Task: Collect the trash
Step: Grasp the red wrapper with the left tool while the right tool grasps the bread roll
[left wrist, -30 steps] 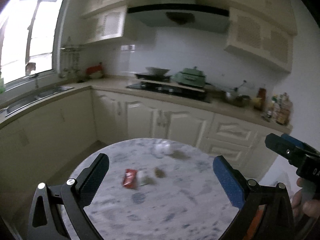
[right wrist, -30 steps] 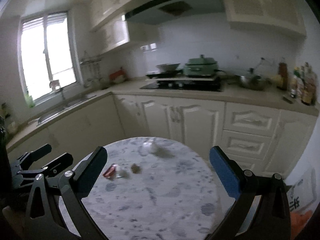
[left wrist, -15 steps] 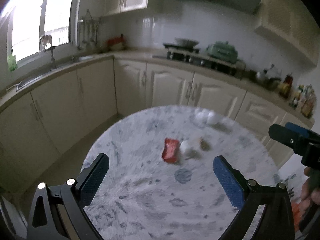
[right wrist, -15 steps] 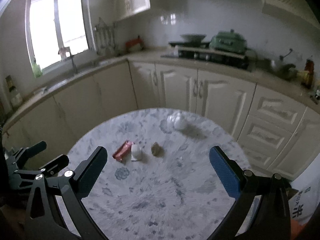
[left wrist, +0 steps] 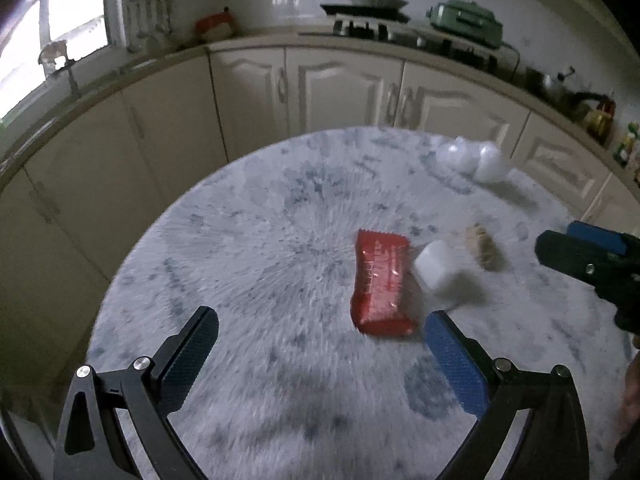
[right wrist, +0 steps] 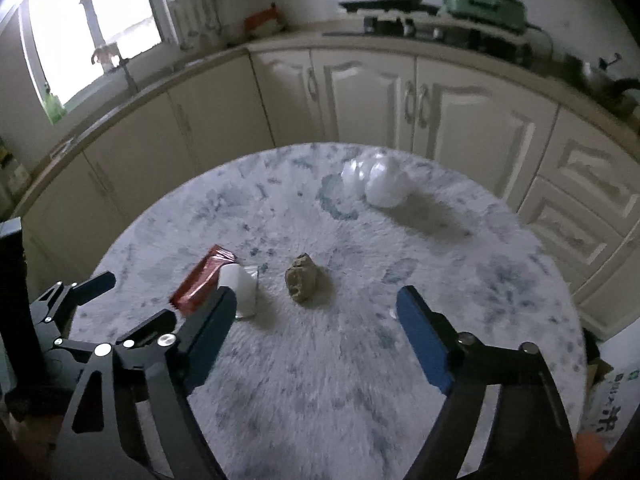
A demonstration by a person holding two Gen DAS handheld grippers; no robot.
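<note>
The trash lies scattered on the round marble table (right wrist: pixel 360 380): a red wrapper (left wrist: pixel 382 282) near the middle, a small white cup (left wrist: pixel 438 270) tipped on its side and touching the wrapper's right edge, a brown crumpled lump (right wrist: pixel 302 282) just beside that, and a clear crushed plastic piece (right wrist: pixel 374 184) well apart at the far side, toward the cabinets (right wrist: pixel 360 96).

I read this as the approach step; nothing is picked up yet. My left gripper (left wrist: pixel 320 360) hangs over the near part of the table with its jaws spread wide and nothing between them; the wrapper sits ahead of it, close to the right finger. My right gripper (right wrist: pixel 316 328) has just been narrowing its jaws, though they stand well apart and hold nothing. The brown lump lies ahead of the gap between its fingers, slightly to the left, and the left finger's tip overlaps the cup in that view; I cannot tell whether it touches.

Next I would ease the right gripper forward and down until the lump sits squarely between the fingers, then close. The left one needs a small shift to the right to straddle the flat wrapper, which I judge will be hard to pinch off the smooth top. I see no bin, only part of a printed bag (right wrist: pixel 612 404) at the right edge of the right view.
</note>
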